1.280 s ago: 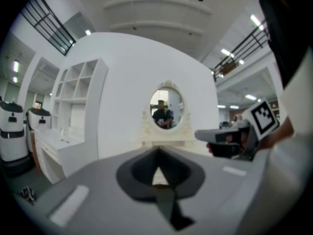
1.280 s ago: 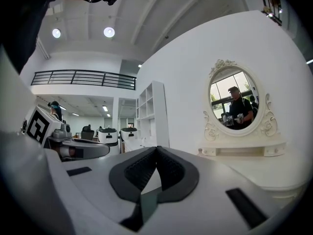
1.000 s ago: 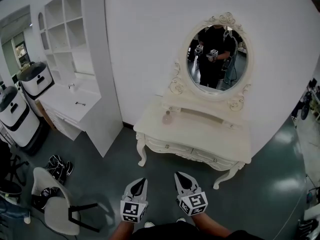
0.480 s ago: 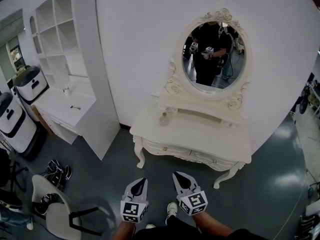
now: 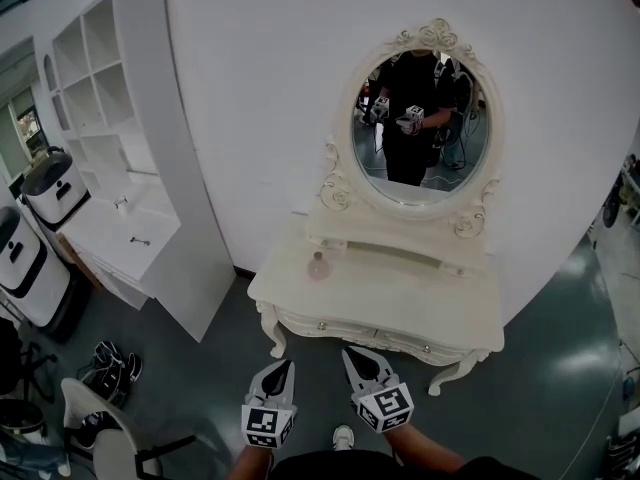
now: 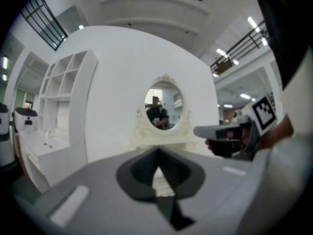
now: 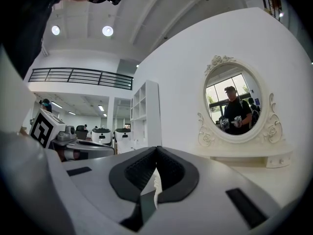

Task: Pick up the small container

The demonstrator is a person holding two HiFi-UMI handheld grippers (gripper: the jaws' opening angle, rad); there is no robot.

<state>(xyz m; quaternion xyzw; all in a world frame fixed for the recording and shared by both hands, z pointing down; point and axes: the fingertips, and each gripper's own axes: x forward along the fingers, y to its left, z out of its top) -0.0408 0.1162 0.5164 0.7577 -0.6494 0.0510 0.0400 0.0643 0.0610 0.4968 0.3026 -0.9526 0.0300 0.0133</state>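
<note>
The small container (image 5: 318,265), a pale pinkish bottle, stands on the left part of the cream desk (image 5: 400,290), in the middle of the head view just left of centre. It now sits lower and further left in the frame than a second ago, and it has not shifted on the desk. The whole desk has slid down toward the bottom edge, and the oval mirror (image 5: 420,118) behind it has drifted left with it. The left gripper (image 5: 285,362) and right gripper (image 5: 348,350) remain side by side at the bottom centre, well short of the container, with their tips now reaching up to the desk's front edge in the picture. A shoe (image 5: 343,436) has come into sight between them. At the left, the white shelf unit (image 5: 110,98) has swung toward the centre, and the chair (image 5: 95,438) in the lower left corner is cut off more than before. The left gripper's fingers (image 6: 137,173) are pressed together with nothing between them, and so are the right gripper's fingers (image 7: 139,170). The container is too small to show its cap or contents. In both gripper views the grippers' own grey bodies cover the lower frame, so it cannot be picked out there. The person reflected in the mirror is dim and cut off by its frame.
</note>
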